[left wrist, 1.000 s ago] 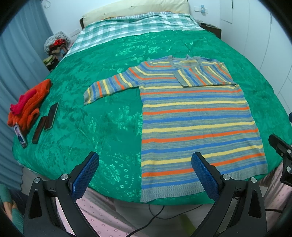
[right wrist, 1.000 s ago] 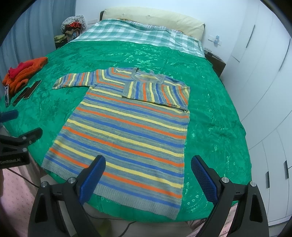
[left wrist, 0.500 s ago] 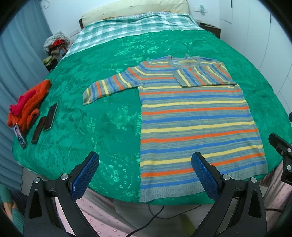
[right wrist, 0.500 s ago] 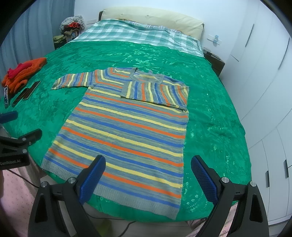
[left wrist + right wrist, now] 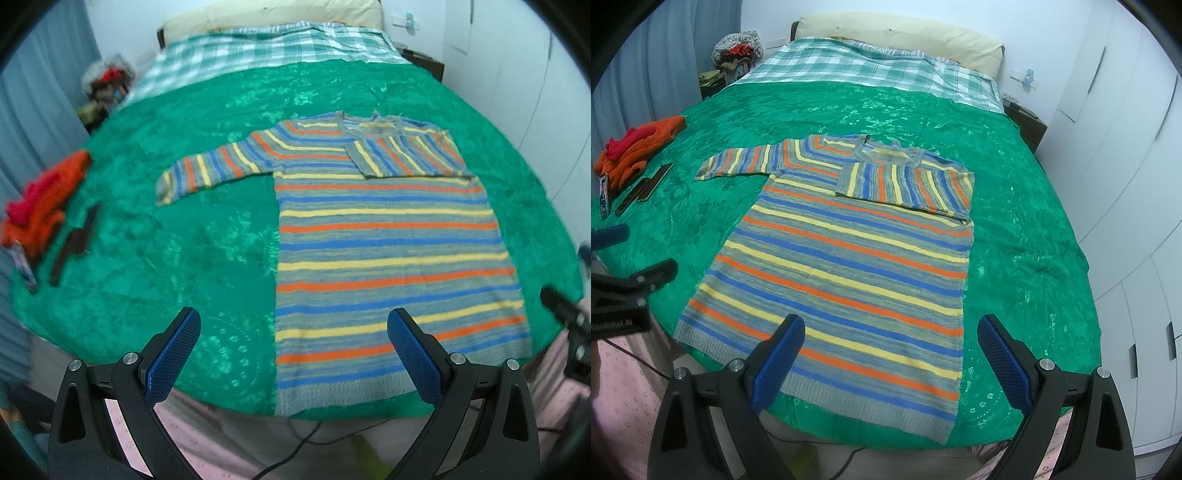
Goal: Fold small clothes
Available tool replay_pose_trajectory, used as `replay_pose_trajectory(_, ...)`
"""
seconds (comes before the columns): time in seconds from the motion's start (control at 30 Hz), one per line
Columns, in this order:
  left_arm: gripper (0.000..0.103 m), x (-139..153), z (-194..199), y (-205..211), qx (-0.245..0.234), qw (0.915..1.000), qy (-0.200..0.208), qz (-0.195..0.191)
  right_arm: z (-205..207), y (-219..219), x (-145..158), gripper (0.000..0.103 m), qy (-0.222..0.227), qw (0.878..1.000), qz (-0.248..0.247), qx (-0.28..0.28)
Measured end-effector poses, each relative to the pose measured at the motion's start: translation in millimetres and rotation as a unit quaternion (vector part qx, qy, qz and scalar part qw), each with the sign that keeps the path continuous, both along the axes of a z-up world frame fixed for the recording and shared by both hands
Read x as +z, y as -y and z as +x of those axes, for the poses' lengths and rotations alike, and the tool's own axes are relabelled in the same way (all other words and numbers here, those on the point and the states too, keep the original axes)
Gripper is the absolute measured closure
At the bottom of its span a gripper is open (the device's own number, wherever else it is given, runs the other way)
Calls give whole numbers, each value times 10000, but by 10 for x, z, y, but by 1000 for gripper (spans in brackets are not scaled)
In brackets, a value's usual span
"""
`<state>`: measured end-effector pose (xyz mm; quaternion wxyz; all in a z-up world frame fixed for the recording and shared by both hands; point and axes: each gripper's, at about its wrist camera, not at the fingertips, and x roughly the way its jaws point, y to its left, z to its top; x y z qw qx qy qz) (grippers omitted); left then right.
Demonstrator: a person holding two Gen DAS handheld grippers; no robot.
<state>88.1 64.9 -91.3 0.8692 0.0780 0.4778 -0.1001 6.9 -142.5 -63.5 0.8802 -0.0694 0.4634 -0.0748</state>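
The striped sweater (image 5: 846,258) lies flat on the green bed (image 5: 1015,229), one sleeve already folded in. Both our left tool (image 5: 293,350) and right tool (image 5: 890,354) gape wide, holding nothing. It looks soft and floppy; we should pinch the loose sleeve (image 5: 207,173).

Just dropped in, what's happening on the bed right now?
A striped sweater lies flat on the green bedspread, partway folded: its right sleeve is already laid across the chest, while its left sleeve is spread out to the side. The left gripper and right gripper hover open near the hem, holding nothing.
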Motion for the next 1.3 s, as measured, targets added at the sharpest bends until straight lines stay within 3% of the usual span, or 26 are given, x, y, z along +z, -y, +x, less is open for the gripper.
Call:
replay_pose_trajectory(0.13, 2, -42, 715, -591, 535, 9943, -12, -922, 19, 4, -55, 9, -102, 9999, 32, 16)
replay_pose_trajectory(0.23, 2, -175, 1558, -1176, 1201, 9831, 84, -1377, 44, 24, -79, 9, -143, 9998, 99, 9)
replay_pose_trajectory(0.37, 3, -587, 2529, -1752, 2114, 9667, -140, -1438, 96, 70, -138, 9, -220, 9996, 142, -48)
replay_pose_trajectory(0.4, 3, -747, 2735, -1887, 2396, 9587, -318, -1499, 114, 85, -159, 9, -260, 9995, 142, -70)
replay_pose_trajectory(0.5, 4, -1049, 3013, -2026, 2751, 9462, -504, -1628, 163, 127, -218, 9, -373, 9991, 126, -139)
replay_pose_trajectory(0.53, 10, -1144, 3067, -2030, 2793, 9446, -558, -1629, 181, 141, -247, 9, -427, 9989, 121, -158)
replay_pose_trajectory(0.6, 56, -1300, 3155, -1999, 2708, 9446, -709, -1714, 218, 172, -317, 9, -548, 9982, 118, -207)
replay_pose_trajectory(0.63, 101, -1324, 3170, -1954, 2588, 9470, -795, -1729, 231, 191, -343, 9, -585, 9979, 136, -226)
replay_pose_trajectory(0.7, 101, -1197, 3153, -1824, 2402, 9565, -610, -1542, 264, 226, -405, 9, -650, 9974, 169, -274)
replay_pose_trajectory(0.77, 101, -836, 3094, -1564, 2007, 9704, -180, -1334, 287, 263, -439, 9, -659, 9972, 208, -303)
replay_pose_trajectory(0.9, 101, -6, 2948, -744, 903, 9846, 405, -1440, 306, 352, -518, 9, -652, 9968, 301, -359)
replay_pose_trajectory(1.0, 101, 393, 2794, 86, -43, 9857, 589, -1577, 308, 423, -592, 9, -688, 9960, 417, -392)
replay_pose_trajectory(1.13, 98, 335, 2522, 1166, -993, 9823, 451, -1525, 271, 516, -599, 9, -635, 9955, 512, -474)
replay_pose_trajectory(1.2, 70, 64, 2381, 1640, -1435, 9806, 181, -1320, 240, 586, -578, 9, -563, 9955, 518, -557)
replay_pose_trajectory(1.23, 25, -90, 2337, 1814, -1676, 9781, -98, -1227, 230, 617, -575, 9, -546, 9954, 521, -594)
replay_pose_trajectory(1.27, 14, -289, 2244, 1995, -1936, 9749, -371, -1032, 220, 657, -575, 9, -532, 9951, 536, -637)
replay_pose_trajectory(1.3, 17, -380, 2152, 2042, -2042, 9739, -343, -928, 209, 723, -583, 9, -525, 9946, 566, -694)
